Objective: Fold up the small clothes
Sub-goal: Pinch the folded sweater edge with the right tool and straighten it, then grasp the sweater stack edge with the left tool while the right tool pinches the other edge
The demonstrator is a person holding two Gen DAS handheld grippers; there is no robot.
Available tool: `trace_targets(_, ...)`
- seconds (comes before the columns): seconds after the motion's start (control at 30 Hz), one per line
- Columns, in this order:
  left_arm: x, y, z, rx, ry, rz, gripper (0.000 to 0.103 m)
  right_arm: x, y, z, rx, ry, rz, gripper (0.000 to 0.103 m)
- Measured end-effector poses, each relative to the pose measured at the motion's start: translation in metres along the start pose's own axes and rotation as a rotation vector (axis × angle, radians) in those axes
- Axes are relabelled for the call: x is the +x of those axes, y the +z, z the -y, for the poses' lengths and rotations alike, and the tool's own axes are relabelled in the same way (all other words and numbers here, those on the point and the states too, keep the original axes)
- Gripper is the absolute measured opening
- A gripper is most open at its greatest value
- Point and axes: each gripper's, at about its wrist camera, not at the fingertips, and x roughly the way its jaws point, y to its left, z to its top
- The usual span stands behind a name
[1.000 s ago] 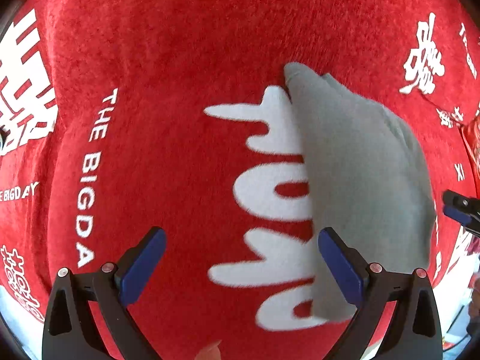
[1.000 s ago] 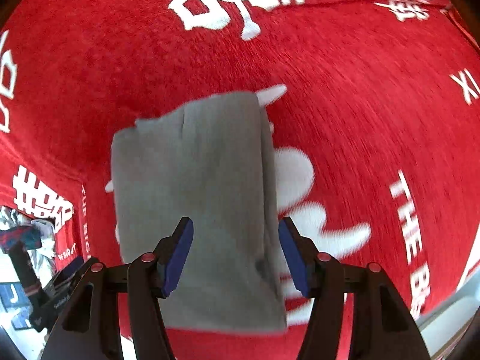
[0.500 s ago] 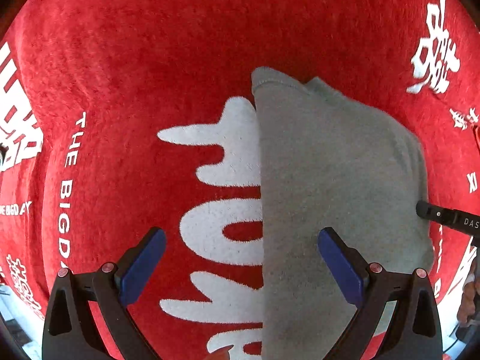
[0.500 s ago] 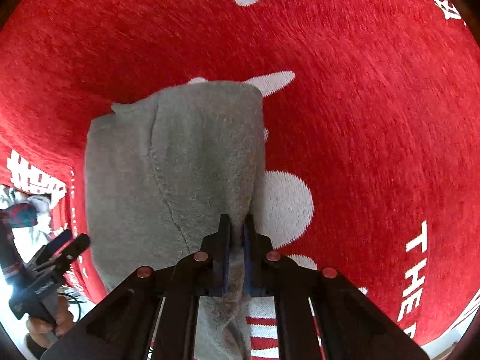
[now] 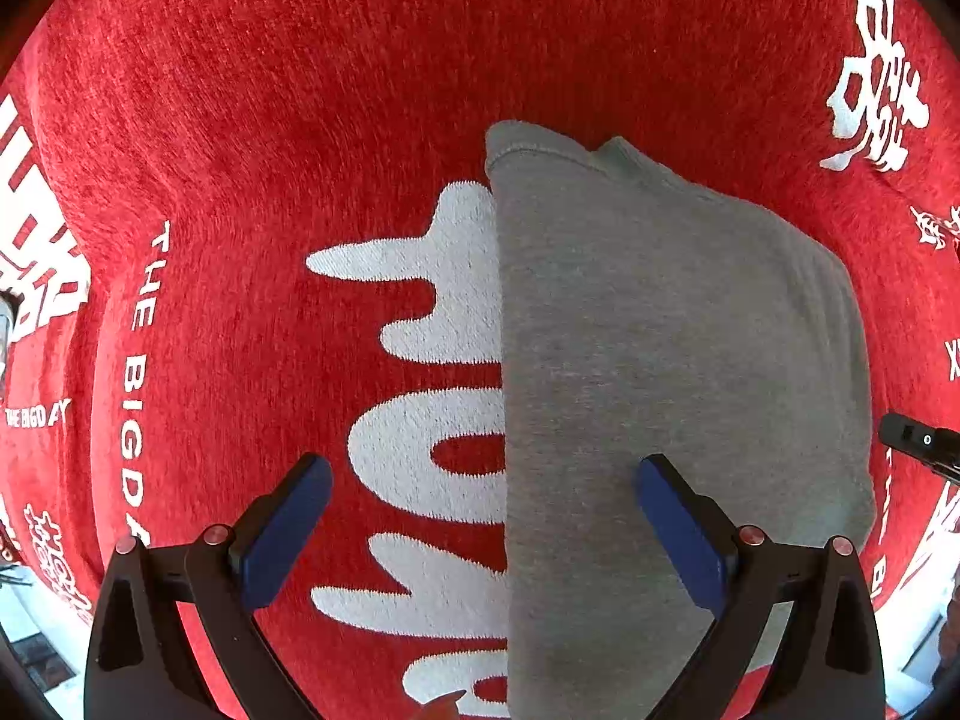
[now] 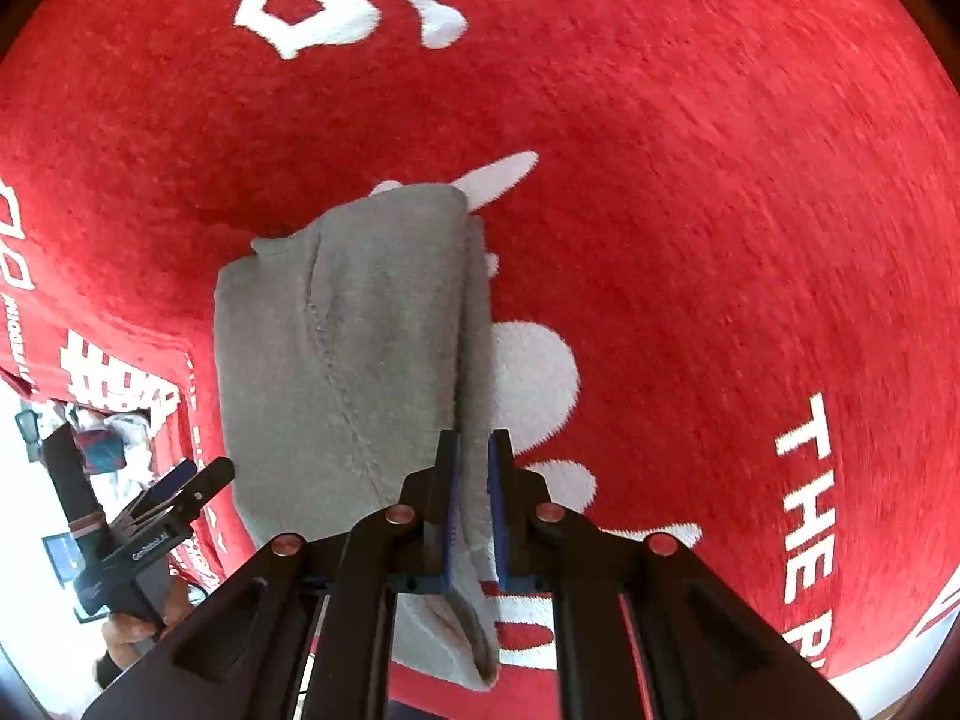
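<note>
A folded grey garment (image 5: 660, 330) lies on a red tablecloth (image 5: 240, 180) printed with white letters. My left gripper (image 5: 483, 468) hangs open straight above the garment's left edge, one finger over the red cloth, the other over the grey fabric. In the right wrist view the garment (image 6: 336, 360) has its right edge raised into a fold. My right gripper (image 6: 474, 444) pinches that fold between its blue pads, and its jaws are opening slightly with the fabric still filling the narrow gap. The left gripper (image 6: 180, 480) shows at the lower left there.
The red tablecloth (image 6: 690, 240) covers the whole surface. Its edge drops off at the lower left of the right wrist view, with clutter on a pale floor beyond. A person's hand (image 6: 126, 630) holds the left gripper. The right gripper's tip (image 5: 918, 444) enters from the right edge.
The right gripper shut on the garment's right edge and has drawn it up into a fold. The left gripper shifted over the garment's left edge, then held still, open throughout.
</note>
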Motion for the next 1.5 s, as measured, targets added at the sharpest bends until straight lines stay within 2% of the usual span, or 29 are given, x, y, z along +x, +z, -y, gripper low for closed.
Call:
trace_targets(0.03, 0.0, 0.0, 0.001, -0.001, 0.001, -0.001, 0.102, 0.0, 0.0, 0.002, 0.005, 0.006, -0.002, 0.019)
trace_targets(0.07, 0.0, 0.0, 0.0, -0.001, 0.0, -0.003, 0.102, -0.001, 0.0, 0.003, 0.008, 0.011, -0.002, 0.033)
trace_targets(0.1, 0.001, 0.0, 0.0, -0.003, -0.002, -0.004, 0.102, -0.001, 0.0, 0.004, 0.009, 0.016, 0.001, 0.052)
trace_targets(0.13, 0.001, 0.0, 0.0, -0.005, -0.004, -0.006, 0.102, -0.002, 0.0, 0.003, 0.008, 0.026, 0.009, 0.061)
trace_targets(0.53, 0.001, -0.001, 0.004, 0.008, -0.007, -0.005, 0.102, 0.008, 0.002, 0.003, -0.01, 0.086, -0.033, 0.062)
trace_targets(1.17, 0.011, 0.003, 0.012, 0.035, -0.083, -0.038, 0.102, 0.02, 0.011, 0.016, 0.003, 0.141, -0.066, 0.062)
trace_targets(1.23, 0.012, 0.005, 0.01, 0.041, -0.106, -0.042, 0.102, 0.019, 0.011, 0.017, 0.002, 0.15, -0.067, 0.062)
trace_targets(1.37, 0.01, 0.009, -0.006, 0.003, -0.232, -0.039, 0.102, 0.019, 0.012, 0.024, 0.003, 0.188, -0.069, 0.062)
trace_targets(1.5, 0.019, 0.014, -0.018, 0.002, -0.293, -0.062, 0.102, 0.026, 0.012, 0.028, 0.014, 0.259, -0.087, 0.064)
